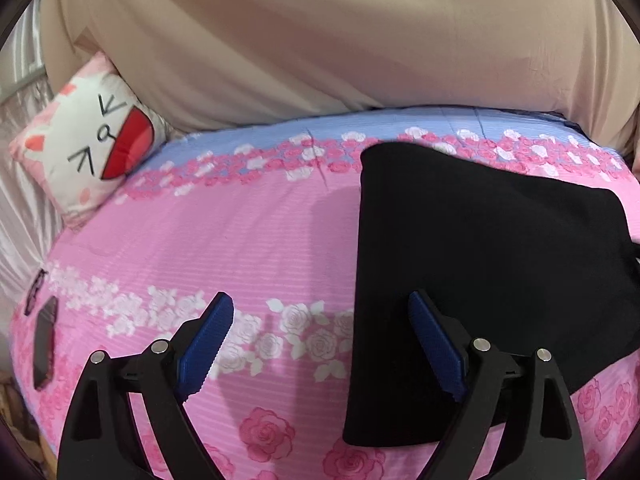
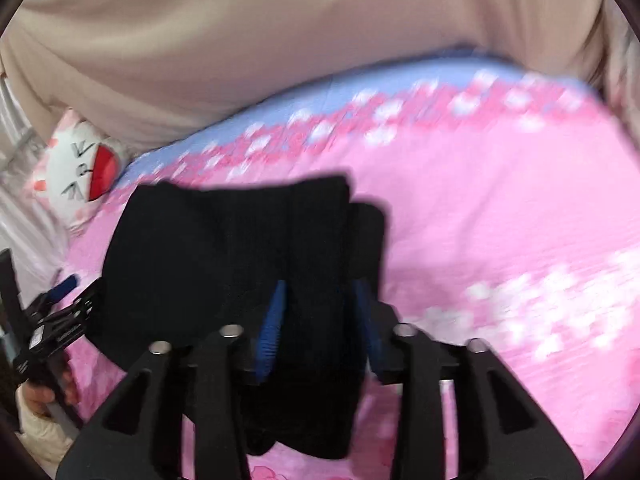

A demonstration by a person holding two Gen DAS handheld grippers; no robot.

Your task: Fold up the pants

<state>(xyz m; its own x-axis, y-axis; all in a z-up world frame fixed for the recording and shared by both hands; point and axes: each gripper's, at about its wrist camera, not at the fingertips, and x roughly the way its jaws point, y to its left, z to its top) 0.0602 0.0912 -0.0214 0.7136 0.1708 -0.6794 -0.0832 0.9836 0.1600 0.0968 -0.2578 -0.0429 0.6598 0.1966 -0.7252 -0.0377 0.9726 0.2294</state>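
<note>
1. The black pants (image 1: 480,264) lie on the bed (image 1: 248,232), folded into a thick dark block on the pink cover with white and pink roses.
2. My left hand-held gripper (image 1: 322,312) stands wide open over the cover. Nothing is between its two blue pads (image 1: 208,340); the right one is in front of the left edge of the pants, and I cannot tell if it touches the cloth.
3. In the right wrist view, the pants (image 2: 224,248) fill the middle, and a bunch of the black cloth sits between the fingers of my right hand-held gripper (image 2: 320,292).
4. The jaws of the right hand-held gripper stand at a middle width with a blue pad (image 2: 274,320) on each side of the cloth. This view is blurred, so I cannot tell whether the pads press the cloth or only stand around it.
5. At the left edge of the right wrist view I see my left hand-held gripper (image 2: 60,300) just beside the pants, and below it my hand (image 2: 40,396) with a pale sleeve.
6. A white cat pillow (image 1: 84,148) with a red mouth rests at the far left corner of the bed, well apart from the pants.
7. A beige curtain (image 1: 320,40) hangs behind the bed.
8. A dark flat thing (image 1: 42,344), maybe a phone, lies near the left edge of the bed.
</note>
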